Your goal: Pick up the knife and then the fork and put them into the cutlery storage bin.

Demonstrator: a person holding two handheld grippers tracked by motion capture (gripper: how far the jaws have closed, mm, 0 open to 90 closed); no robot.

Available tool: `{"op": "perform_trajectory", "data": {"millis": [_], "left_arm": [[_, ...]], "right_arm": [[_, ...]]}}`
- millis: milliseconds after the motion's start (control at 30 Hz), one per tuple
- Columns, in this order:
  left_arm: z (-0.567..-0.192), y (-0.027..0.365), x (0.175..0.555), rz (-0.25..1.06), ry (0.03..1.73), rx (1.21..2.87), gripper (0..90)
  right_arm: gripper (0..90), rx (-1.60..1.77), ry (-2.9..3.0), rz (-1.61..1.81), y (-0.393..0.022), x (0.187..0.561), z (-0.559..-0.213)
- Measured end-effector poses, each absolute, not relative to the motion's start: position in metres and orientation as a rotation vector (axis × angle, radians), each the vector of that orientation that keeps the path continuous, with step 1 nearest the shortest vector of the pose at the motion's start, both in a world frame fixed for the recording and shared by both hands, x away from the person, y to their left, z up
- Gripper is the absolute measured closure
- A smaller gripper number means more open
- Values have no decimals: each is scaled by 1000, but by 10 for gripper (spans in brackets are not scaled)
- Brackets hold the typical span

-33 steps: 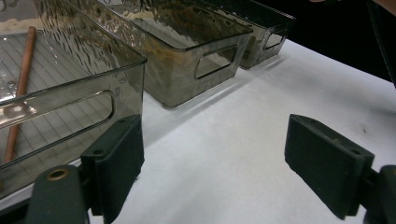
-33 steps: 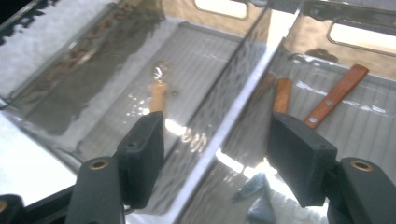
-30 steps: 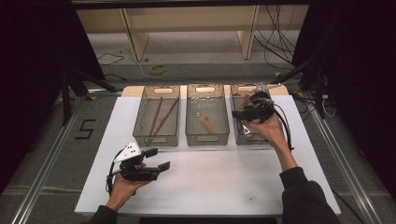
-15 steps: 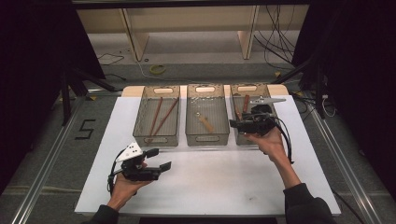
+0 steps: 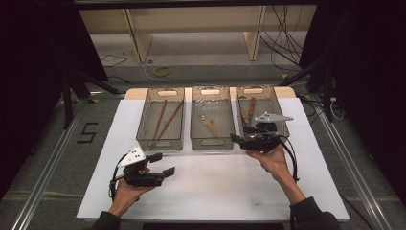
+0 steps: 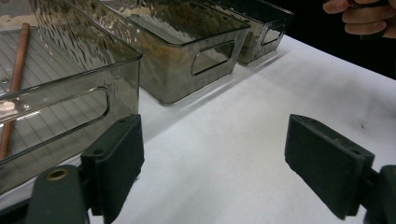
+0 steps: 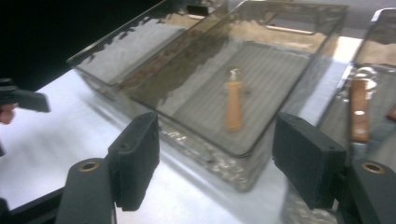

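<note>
A white table (image 5: 210, 191) fills the middle of the frame, and three smoky clear bins stand on it side by side along its upper edge: left bin (image 5: 161, 120), middle bin (image 5: 211, 118), right bin (image 5: 261, 112).

Three bins stand in a row along the table's (image 5: 206, 191) far edge. The left bin (image 5: 143, 122) holds two sticks (image 5: 163, 120), the middle bin (image 5: 194, 124) a wooden-handled tool (image 5: 209, 125), the right bin (image 5: 282, 120) two handled utensils (image 5: 248, 111).
</note>
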State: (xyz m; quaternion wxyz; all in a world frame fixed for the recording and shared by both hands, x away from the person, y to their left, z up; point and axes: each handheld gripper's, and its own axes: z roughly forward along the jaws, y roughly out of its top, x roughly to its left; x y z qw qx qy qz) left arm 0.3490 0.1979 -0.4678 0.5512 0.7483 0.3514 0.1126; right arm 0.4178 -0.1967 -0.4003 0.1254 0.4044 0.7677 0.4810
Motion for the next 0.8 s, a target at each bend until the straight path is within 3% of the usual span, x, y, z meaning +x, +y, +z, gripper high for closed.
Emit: {"op": "perform_trajectory", "data": {"millis": [800], "left_arm": [[-469,195,349,227,817,1795,190]], "right_arm": [[285,1048,2232,1492,-199,369,-424]]}}
